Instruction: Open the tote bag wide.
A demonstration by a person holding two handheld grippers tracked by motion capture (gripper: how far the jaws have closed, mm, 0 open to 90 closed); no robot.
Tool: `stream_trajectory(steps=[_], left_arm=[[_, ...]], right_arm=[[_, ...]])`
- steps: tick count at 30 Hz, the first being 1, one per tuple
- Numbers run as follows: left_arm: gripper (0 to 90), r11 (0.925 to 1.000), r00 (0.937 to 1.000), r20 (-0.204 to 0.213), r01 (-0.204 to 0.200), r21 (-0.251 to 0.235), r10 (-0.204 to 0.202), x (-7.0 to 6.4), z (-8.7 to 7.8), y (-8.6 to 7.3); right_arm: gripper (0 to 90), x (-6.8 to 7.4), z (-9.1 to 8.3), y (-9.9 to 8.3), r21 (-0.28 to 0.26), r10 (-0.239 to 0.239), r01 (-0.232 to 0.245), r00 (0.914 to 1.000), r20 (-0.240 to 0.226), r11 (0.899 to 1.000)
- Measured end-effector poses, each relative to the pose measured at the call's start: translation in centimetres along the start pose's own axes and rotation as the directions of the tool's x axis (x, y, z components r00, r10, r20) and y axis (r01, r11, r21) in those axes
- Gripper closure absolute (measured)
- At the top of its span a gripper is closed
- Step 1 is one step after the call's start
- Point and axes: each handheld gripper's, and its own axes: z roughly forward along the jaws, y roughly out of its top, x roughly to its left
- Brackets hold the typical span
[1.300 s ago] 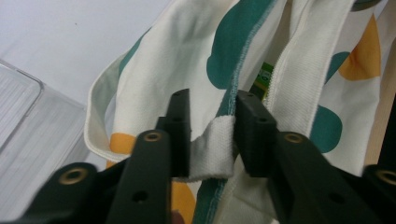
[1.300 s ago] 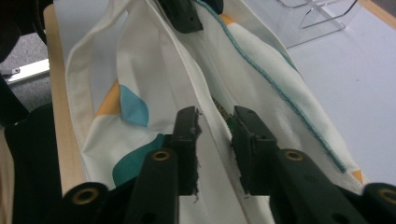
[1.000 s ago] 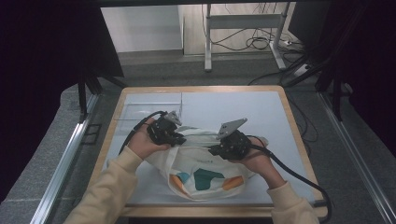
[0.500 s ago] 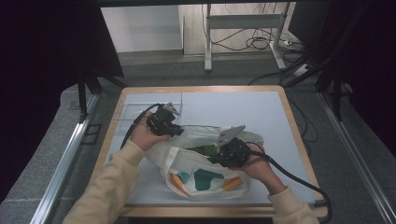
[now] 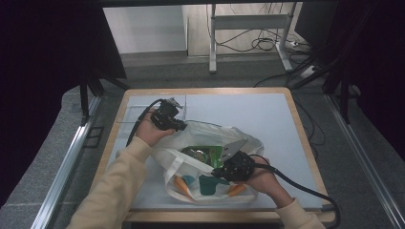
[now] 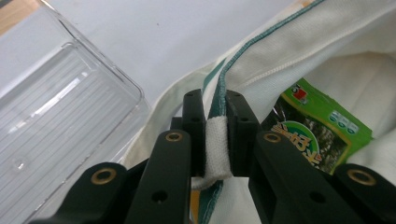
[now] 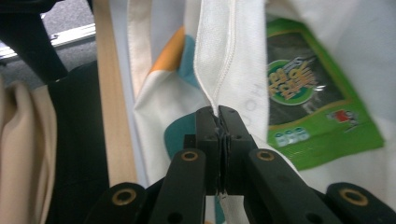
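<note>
Quick status from my end. My left claw [image 6: 215, 135] is clamped tight on the tote bag's [image 5: 210, 143] green-trimmed rim, holding it up near the desk's [image 5: 267, 109] far-left part. My right claw [image 7: 218, 135] is pinched shut on the opposite edge of the bag's mouth, down toward the near edge of the desk. Between the two, the mouth is pulled wide open.

The bag itself lies on the near half of the desk, roughly centre, with its orange and teal print facing up by the near edge. Inside sits a green snack packet [image 5: 203, 153], flat and fully within the opening.

Progress-wise, I'd say the opening part is done: both rims are gripped and spread. What's left depends on the goal, but I reckon the packet hasn't been lifted out or dealt with yet, and both claws are busy, so one has to let go first.

View differences: the high view gives me the whole layout, both hands and the bag's position on the desk. The left claw view adds a clear plastic tray [image 6: 60, 116] just beside the bag, which is barely readable from above. The right claw view shows the packet's label close up and the desk's wooden near edge [image 7: 112, 102].
</note>
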Motion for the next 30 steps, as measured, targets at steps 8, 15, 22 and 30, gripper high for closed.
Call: stream_trajectory(steps=[8,15,22,30], left_arm=[[81.3,0.9997,0.9996,-0.020,0.021,-0.013,-0.022,0.5,-0.1,0.7],[81.2,0.9989,0.9984,-0.032,0.047,0.002,-0.047,1.0,0.7,0.7],[81.2,0.9971,0.9968,-0.029,0.075,0.006,-0.075,1.7,1.6,0.2],[80.8,0.9968,0.9966,-0.023,0.079,0.010,-0.079,1.6,2.0,0.1]], right_arm=[[86.8,1.1,0.0,-0.5,0.007,-0.020,0.020,0.9989,-0.042,1.000],[86.9,1.1,0.8,-1.4,0.015,-0.004,0.006,0.9956,-0.093,1.000],[87.0,1.2,1.9,-2.1,0.042,-0.008,0.014,0.9920,-0.126,0.999],[86.6,1.0,2.8,-3.0,0.061,0.015,-0.007,0.9910,-0.133,0.998]])
